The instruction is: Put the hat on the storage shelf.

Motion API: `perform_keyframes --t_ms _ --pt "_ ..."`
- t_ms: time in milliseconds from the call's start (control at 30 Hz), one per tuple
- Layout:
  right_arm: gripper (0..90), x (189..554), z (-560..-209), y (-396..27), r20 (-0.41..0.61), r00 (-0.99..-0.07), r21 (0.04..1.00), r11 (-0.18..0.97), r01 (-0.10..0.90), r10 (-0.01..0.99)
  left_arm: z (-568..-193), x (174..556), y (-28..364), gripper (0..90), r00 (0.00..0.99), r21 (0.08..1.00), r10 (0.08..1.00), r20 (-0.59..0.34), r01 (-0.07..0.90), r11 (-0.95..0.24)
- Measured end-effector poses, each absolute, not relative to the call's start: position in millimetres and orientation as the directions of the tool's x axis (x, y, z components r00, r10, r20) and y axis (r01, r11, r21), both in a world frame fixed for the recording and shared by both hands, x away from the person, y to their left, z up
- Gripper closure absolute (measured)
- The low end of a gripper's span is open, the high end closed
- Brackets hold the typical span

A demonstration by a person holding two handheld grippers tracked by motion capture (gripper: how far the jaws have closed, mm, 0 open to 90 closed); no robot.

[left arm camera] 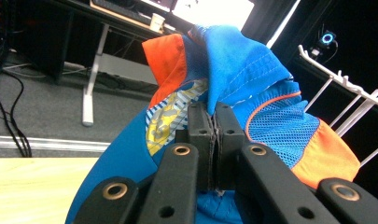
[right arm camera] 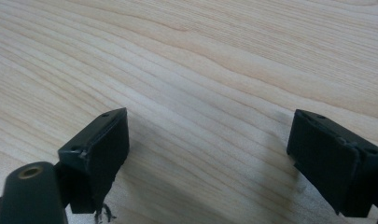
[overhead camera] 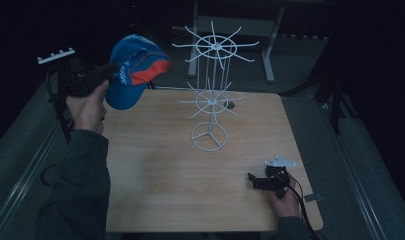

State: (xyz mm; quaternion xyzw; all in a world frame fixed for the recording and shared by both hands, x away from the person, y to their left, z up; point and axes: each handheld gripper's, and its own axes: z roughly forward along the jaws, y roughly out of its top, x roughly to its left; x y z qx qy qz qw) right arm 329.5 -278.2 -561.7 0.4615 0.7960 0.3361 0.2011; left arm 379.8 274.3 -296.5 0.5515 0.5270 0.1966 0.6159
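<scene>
While the left gripper (overhead camera: 107,70) is clenched on a fold of the blue cap (overhead camera: 135,67), held up left of the white rack (overhead camera: 212,90), and the right gripper (overhead camera: 257,181) rests released on the surface (overhead camera: 165,170), the thin pinch could slip, dropping the cap

The left gripper (left arm camera: 213,122) rises from six o'clock, its two black jaws pinched tight on a fold of a blue fabric cap with orange panels and mesh (left arm camera: 242,79). At three o'clock stands a white wire rack (left arm camera: 350,100); at eight o'clock, a pale wooden table (left arm camera: 32,186).
</scene>
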Motion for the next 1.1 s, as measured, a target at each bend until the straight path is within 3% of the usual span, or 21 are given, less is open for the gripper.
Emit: perform_keyframes --t_ms 1100 --pt "12.7 330 -562 -278 -0.01 -0.494 0.721 0.349 0.599 0.87 -284 385 271 88.9 0.345 0.858 0.793 -0.502 0.311 0.408"
